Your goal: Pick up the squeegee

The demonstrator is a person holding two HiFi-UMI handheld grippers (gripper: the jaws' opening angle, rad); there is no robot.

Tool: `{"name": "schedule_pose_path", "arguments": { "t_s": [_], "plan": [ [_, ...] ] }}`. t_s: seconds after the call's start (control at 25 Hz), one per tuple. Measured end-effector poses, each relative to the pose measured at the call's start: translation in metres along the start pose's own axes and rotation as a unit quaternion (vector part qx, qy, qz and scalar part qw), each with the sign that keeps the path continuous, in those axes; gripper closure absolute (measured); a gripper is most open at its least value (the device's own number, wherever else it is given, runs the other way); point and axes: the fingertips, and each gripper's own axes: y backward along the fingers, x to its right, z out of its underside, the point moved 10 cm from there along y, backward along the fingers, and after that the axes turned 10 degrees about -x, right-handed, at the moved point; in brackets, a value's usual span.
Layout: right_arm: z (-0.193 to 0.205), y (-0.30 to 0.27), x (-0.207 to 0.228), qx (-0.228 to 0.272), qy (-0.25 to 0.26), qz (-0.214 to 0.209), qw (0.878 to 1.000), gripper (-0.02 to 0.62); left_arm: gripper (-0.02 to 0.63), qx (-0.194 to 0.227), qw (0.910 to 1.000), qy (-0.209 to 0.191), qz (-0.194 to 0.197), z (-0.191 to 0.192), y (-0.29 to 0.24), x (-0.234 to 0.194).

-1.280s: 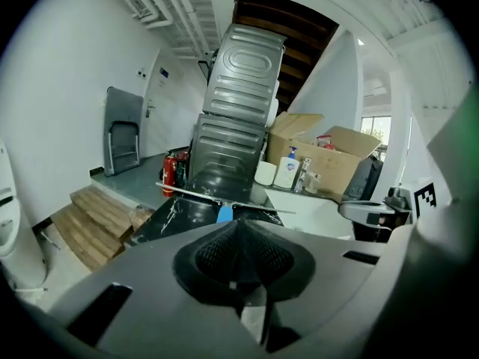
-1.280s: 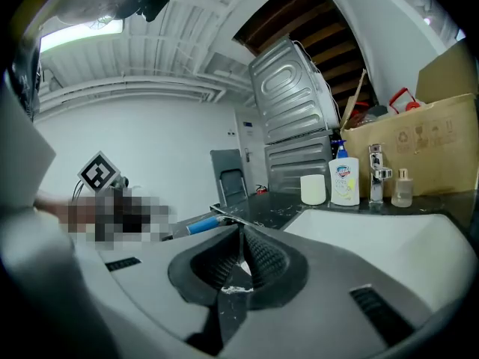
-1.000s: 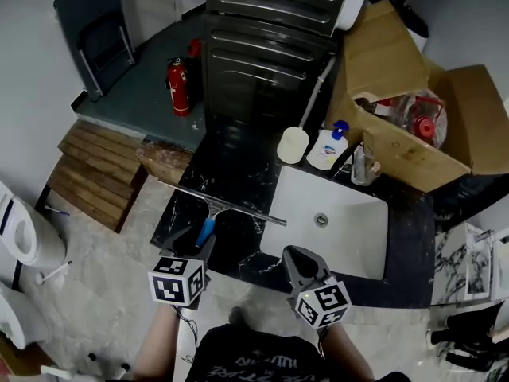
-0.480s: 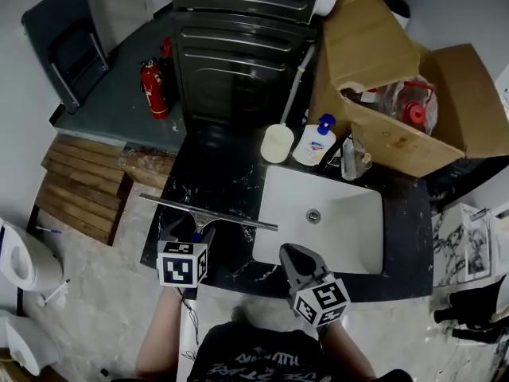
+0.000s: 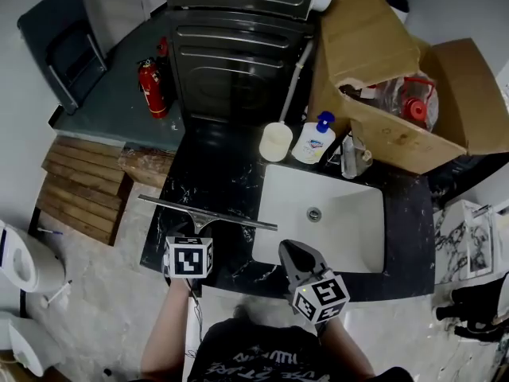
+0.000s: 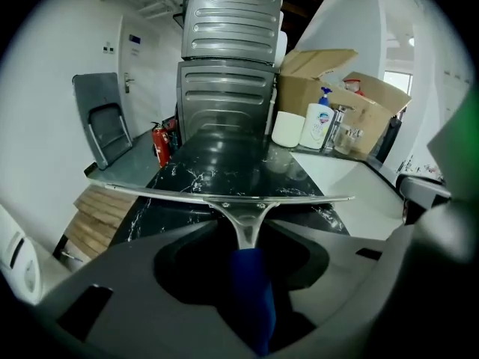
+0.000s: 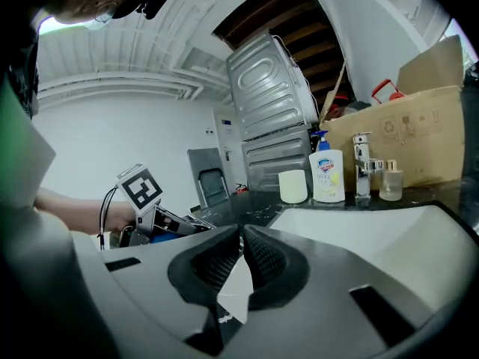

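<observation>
The squeegee (image 5: 208,213) lies on the black marble counter (image 5: 219,169), its long metal blade across the front left corner. In the left gripper view its blade (image 6: 224,198) runs side to side ahead of the jaws. Its blue handle (image 6: 252,294) lies in the gap between them. My left gripper (image 5: 197,235) sits over that handle, its jaws closing round it, and I see space on both sides of the handle. My right gripper (image 5: 289,250) hovers at the counter's front edge by the sink, shut with nothing in it. Its tips (image 7: 241,234) meet.
A white sink (image 5: 274,183) is set in the counter to the right of the squeegee. Behind it stand a white cup (image 5: 275,142), a soap bottle (image 5: 314,143) and a tap (image 5: 354,156). A cardboard box (image 5: 374,50) and a metal appliance (image 5: 238,54) stand at the back.
My left gripper has moved down and forward over the blue handle, which its marker cube now hides in the head view. The right gripper has barely shifted.
</observation>
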Motion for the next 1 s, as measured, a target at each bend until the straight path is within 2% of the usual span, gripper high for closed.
{"name": "schedule_pose_path", "arguments": {
  "t_s": [0.08,0.12,0.64,1.0],
  "plan": [
    [0.0,0.003,0.001,0.0,0.0,0.0,1.0,0.546,0.454,0.001,0.9999,-0.01,-0.007,0.0,0.0,0.004],
    [0.0,0.005,0.002,0.001,-0.002,0.001,1.0,0.546,0.459,0.004,0.9998,-0.016,-0.012,0.0,-0.001,0.005],
    [0.007,0.043,0.022,0.016,-0.012,0.019,1.0,0.546,0.468,0.051,0.9983,-0.012,-0.024,-0.002,0.022,0.023],
    [0.006,0.074,0.022,0.033,0.004,0.004,0.999,0.546,0.468,0.094,0.9952,-0.001,-0.028,0.012,0.066,0.043]
  ]
}}
